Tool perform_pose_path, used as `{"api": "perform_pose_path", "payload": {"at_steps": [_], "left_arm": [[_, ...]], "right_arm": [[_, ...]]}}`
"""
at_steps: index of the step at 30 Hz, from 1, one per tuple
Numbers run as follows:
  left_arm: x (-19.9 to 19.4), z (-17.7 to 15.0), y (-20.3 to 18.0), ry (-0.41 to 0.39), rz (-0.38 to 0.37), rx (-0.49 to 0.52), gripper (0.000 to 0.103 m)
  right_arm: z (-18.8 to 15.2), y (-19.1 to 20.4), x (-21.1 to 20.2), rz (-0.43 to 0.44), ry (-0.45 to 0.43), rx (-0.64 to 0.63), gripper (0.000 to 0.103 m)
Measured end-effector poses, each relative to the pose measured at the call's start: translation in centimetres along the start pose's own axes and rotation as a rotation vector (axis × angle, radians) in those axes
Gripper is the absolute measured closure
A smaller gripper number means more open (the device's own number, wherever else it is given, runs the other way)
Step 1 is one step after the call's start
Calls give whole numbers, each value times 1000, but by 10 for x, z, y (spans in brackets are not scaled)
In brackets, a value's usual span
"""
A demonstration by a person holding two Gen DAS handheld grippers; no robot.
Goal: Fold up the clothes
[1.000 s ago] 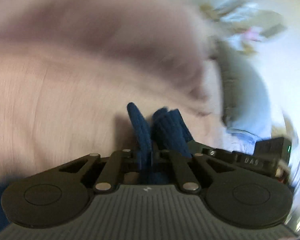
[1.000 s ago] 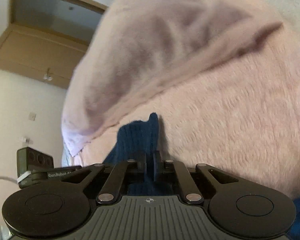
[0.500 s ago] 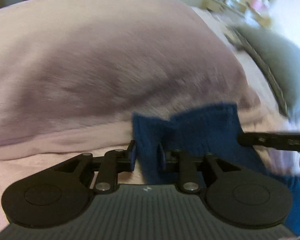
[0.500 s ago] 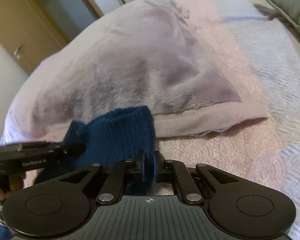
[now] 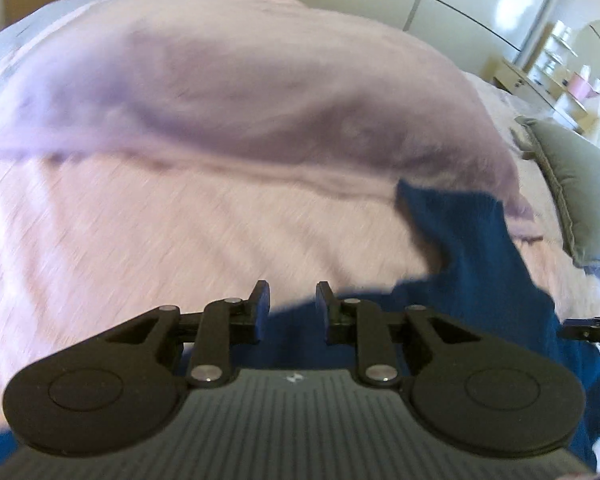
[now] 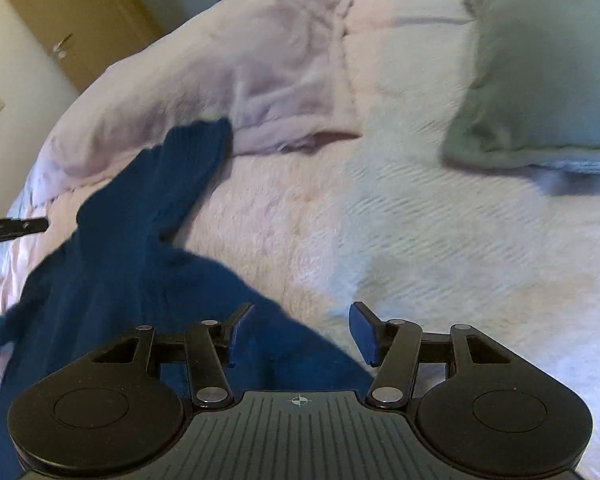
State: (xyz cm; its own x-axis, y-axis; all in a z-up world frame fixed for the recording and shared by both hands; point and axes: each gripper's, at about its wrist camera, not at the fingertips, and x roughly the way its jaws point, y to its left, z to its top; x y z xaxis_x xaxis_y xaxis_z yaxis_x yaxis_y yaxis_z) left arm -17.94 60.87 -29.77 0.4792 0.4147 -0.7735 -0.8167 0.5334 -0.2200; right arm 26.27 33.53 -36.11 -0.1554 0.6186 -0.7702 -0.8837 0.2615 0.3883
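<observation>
Blur: Because both views smear with motion, the weave of the bed cover (image 5: 204, 236) and the knit of the blue sweater (image 6: 140, 280) are hard to make out.
Cut off: the sweater runs under both gripper bodies and off the bottom edge of each view, so its full outline cannot be told.
Hidden: the far side of the bed lies behind the bunched lilac blanket (image 5: 260, 104) at 12 o'clock in the left view.
Left gripper (image 5: 292, 304): jaws a little apart and closing slightly, nothing pinched; blue cloth shows below the gap, but the pads do not press on it.
Right gripper (image 6: 302, 330): jaws well apart and opening, nothing clamped; the sweater lies beneath the left finger (image 6: 238, 330).
Sweater: spread on the bed cover, one sleeve reaching toward 11 o'clock in the right view, its cuff touching the blanket's edge.
Pillow (image 6: 540, 76): at 1 o'clock in the right view, near the bed's head.
Other gripper: in the left view, only a black sliver at 3 o'clock (image 5: 592, 330).
Change: half a second ago each gripper pinched a fold of the sweater; both have let go, and the cloth now rests flat.
</observation>
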Motion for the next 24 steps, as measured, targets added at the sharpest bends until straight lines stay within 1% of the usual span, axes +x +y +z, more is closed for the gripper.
{"api": "perform_pose_path", "payload": {"at_steps": [1, 2, 3, 4, 5, 6, 7, 8, 11, 12, 14, 16, 18, 21, 23, 24], "left_arm": [[-7, -6, 5, 3, 17, -16, 83], [-17, -13, 13, 4, 46, -19, 83], [-28, -20, 22, 4, 75, -22, 83], [-39, -27, 30, -2, 116, -20, 83], [-53, -34, 44, -8, 169, -37, 83], [-66, -41, 57, -14, 204, -74, 83], [-79, -48, 71, -19, 240, -112, 83], [-95, -58, 89, -24, 280, -165, 82], [-141, -90, 134, -29, 385, -321, 76], [-156, -101, 149, -30, 416, -375, 74], [-184, -127, 173, -39, 434, -497, 72], [-206, -150, 191, -49, 449, -595, 64], [-221, -171, 205, -61, 461, -674, 60], [-229, -191, 227, -90, 481, -777, 57], [-228, -197, 245, -119, 491, -846, 56], [-224, -197, 253, -136, 486, -865, 56]], "right_arm": [[-2, 2, 9, -3, 17, -7, 99], [-4, 6, 13, -35, 24, -22, 101], [-6, 11, 16, -75, 24, -39, 101], [-9, 10, 16, -114, 8, -7, 101], [-12, 7, 15, -153, -15, 43, 101], [-14, 4, 14, -192, -39, 94, 101], [-17, 0, 12, -212, -59, 172, 101], [-18, -3, 9, -214, -77, 249, 101], [-25, 3, -12, -224, -137, 386, 97], [-28, 5, -20, -228, -156, 429, 91], [-34, 13, -39, -220, -191, 494, 84], [-51, 26, -57, -194, -194, 523, 68], [-73, 39, -73, -176, -186, 545, 63], [-111, 60, -91, -172, -158, 584, 62], [-133, 76, -99, -189, -139, 608, 62], [-143, 83, -103, -201, -132, 619, 62]]}}
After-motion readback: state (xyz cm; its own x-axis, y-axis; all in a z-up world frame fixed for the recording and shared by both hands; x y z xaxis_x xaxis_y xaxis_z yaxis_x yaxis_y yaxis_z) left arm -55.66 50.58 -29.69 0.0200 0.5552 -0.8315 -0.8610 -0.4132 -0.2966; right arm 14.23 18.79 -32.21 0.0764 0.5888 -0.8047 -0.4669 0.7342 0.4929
